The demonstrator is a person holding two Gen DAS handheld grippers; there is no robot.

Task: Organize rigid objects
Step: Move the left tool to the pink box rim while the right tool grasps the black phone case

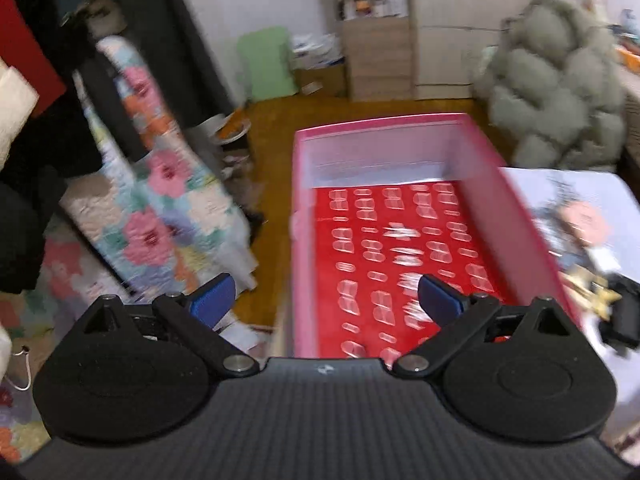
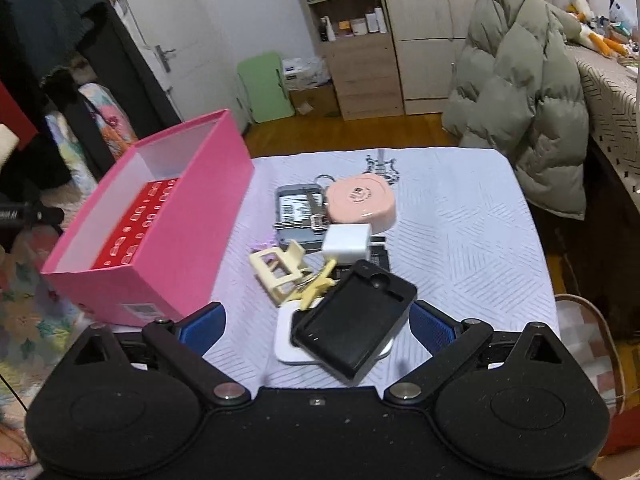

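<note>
Far wall: wooden shelf unit (image 2: 352, 36) holding bottles and jars, pale wardrobe doors to its right. Green folding stool (image 2: 266, 86) on the wood floor left of the shelf, white door with lever handle (image 2: 165, 56) further left. Grey-green puffer jacket (image 2: 520, 96) draped at right, near a patterned bedspread (image 2: 612, 92). Floral quilt (image 1: 160, 200) bundled at left, dark clothes hanging above. White patterned cloth (image 2: 460, 232) covers the near table.
</note>
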